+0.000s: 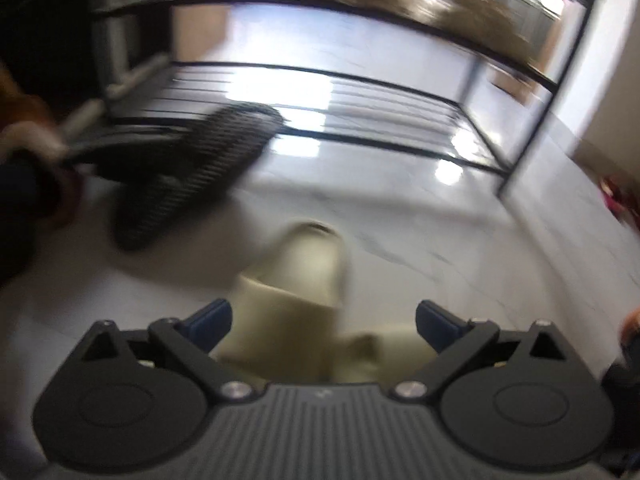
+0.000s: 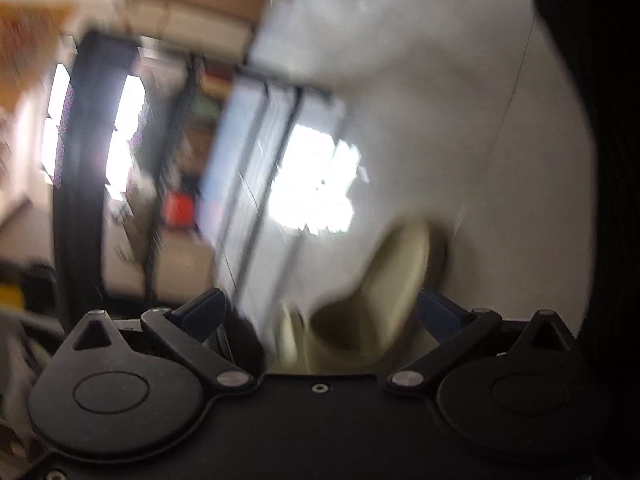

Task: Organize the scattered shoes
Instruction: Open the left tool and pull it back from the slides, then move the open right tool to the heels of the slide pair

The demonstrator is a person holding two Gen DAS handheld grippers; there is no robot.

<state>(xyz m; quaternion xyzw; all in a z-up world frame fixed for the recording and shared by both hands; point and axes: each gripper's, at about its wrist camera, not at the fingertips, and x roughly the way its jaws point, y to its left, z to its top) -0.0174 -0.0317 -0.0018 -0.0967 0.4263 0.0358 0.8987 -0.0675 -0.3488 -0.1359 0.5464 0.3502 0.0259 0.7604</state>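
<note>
Cream rubber fills the gap of both claws. Low in the left wrist view, the left gripper (image 1: pixel 324 316) stands spread wide around a cream slipper (image 1: pixel 304 280) on the white floor (image 1: pixel 460 232); a black slipper (image 1: pixel 192 172) hangs at left before the black rack (image 1: pixel 360 80). The right gripper (image 2: pixel 320 312) is likewise spread, another cream slipper (image 2: pixel 376 300) between its fingers. Blur is heavy: best to slow down, centre the strap, then close.
</note>
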